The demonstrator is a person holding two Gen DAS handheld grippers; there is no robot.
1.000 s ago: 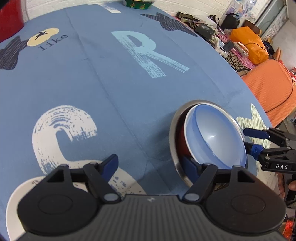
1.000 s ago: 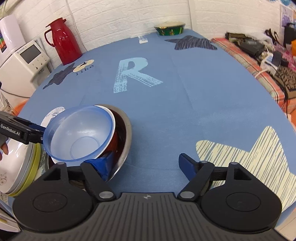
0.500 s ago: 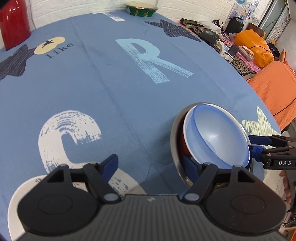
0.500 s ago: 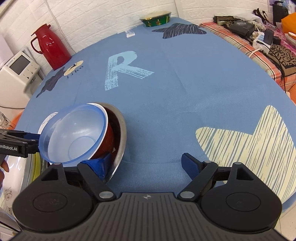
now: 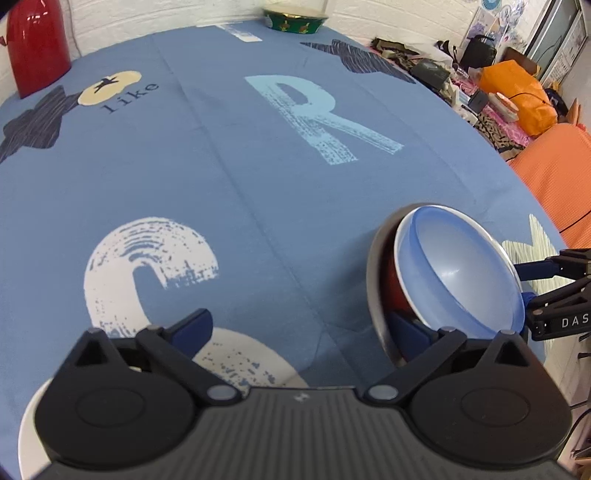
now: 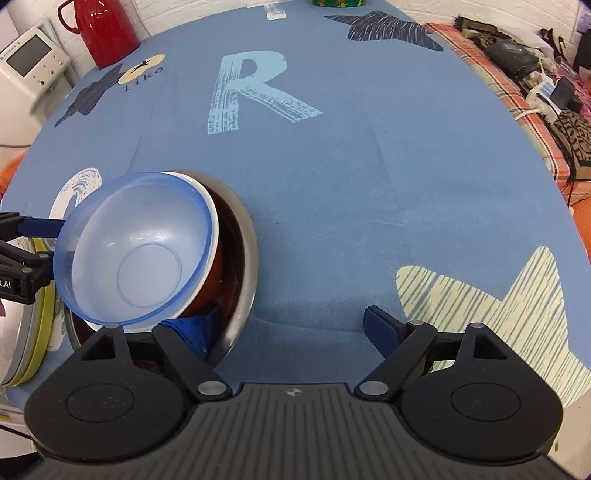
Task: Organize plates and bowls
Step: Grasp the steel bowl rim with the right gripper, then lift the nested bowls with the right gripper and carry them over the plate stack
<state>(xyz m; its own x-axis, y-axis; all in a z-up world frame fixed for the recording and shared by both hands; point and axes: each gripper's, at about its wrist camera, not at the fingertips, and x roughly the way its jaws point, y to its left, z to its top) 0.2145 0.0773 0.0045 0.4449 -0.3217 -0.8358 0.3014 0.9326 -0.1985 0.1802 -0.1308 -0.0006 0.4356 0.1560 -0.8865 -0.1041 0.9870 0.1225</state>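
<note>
Bowl stack sits at the near side of the table [image 6: 351, 192], close to its front edge: blue bowl [image 6: 133, 247] nested in a white-rimmed red bowl [image 6: 214, 266], both tilted inside a steel bowl [image 6: 247, 258]. Left gripper [image 5: 299, 325] is spread wide, nothing between its fingers; its right finger sits in the stack w/ the steel bowl's rim just outside it, left finger over bare cloth. Right gripper [image 6: 291, 325] also spread wide, holding nothing; its left finger reaches into the steel bowl under the red bowl, right finger over open cloth. Each gripper shows at the edge of the other's view, on opposite sides of the stack.

Open room: whole middle and far part of the blue cloth is free. Far edge has a red thermos [image 6: 99, 29] at left and a green patterned bowl [image 5: 295, 20] at centre. Left of the stack, near table edge: plates w/ a yellow-green rim [image 6: 40, 332], just beside the steel bowl. Beyond the right edge, clutter and an orange bag [image 5: 517, 92].
</note>
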